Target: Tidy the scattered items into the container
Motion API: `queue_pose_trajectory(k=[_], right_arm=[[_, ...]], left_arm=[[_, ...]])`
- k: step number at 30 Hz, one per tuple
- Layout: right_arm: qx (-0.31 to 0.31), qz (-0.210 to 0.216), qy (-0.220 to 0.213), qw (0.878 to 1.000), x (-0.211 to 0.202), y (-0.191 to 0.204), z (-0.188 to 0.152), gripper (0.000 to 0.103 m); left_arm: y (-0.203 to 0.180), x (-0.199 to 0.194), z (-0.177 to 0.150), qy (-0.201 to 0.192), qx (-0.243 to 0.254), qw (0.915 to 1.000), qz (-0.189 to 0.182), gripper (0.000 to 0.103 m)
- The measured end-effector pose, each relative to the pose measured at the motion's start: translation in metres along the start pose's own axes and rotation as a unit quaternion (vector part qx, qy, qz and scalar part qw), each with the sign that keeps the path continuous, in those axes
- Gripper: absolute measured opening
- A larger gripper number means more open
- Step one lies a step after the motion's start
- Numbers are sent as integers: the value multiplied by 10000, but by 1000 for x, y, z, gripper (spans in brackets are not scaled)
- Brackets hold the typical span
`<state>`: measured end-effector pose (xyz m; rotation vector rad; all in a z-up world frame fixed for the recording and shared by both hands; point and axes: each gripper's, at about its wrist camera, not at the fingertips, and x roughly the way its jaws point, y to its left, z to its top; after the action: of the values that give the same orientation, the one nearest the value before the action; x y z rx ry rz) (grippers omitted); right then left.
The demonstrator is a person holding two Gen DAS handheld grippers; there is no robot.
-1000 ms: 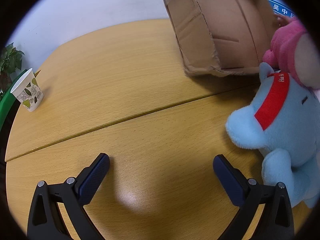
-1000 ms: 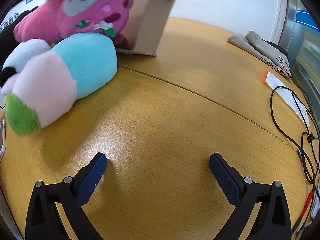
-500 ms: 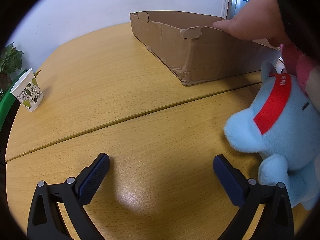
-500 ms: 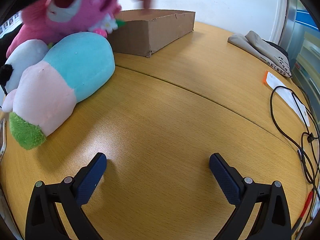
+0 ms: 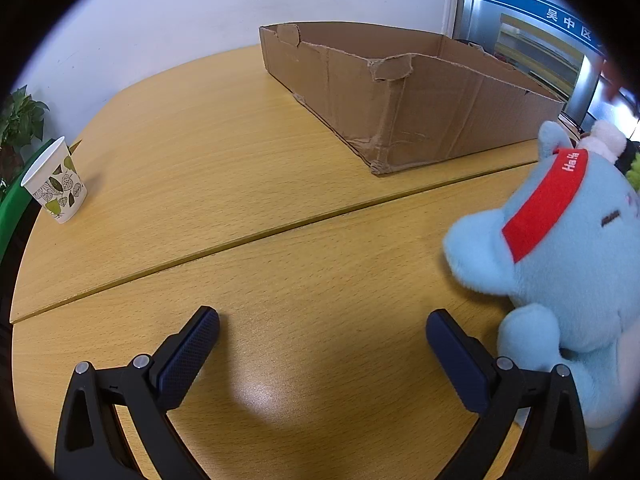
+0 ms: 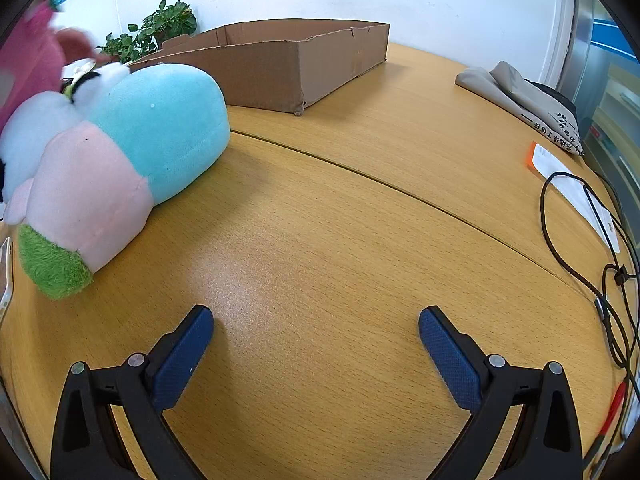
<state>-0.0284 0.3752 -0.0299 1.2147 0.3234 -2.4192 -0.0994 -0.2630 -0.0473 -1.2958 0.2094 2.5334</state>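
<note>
A shallow brown cardboard box sits flat at the back of the wooden table, top open. A light blue plush with a red headband lies right of my left gripper, which is open and holds nothing; its right finger is close to the plush's paw. In the right wrist view a blue, pink and green plush lies to the left, with a white plush behind it and a blurred pink plush at the far left edge. My right gripper is open over bare table.
A leaf-print paper cup stands at the table's left edge beside a potted plant. On the right are a folded grey bag, a paper slip and black cables. A plant stands behind the box.
A hand set the box down from a tilted, lifted pose to flat on the table, then drew away. The pink plush moved to the far left. Both grippers stayed still.
</note>
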Motion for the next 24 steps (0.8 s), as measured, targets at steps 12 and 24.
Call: queue_pose_trajectory(k=[12, 24], right_arm=[[1, 0, -1, 10000, 0, 0, 0, 103], [2, -1, 0, 10000, 0, 0, 0, 103]], left_arm=[[0, 0, 0, -1, 5, 10000, -3, 103], [0, 0, 0, 0, 12, 10000, -9, 103]])
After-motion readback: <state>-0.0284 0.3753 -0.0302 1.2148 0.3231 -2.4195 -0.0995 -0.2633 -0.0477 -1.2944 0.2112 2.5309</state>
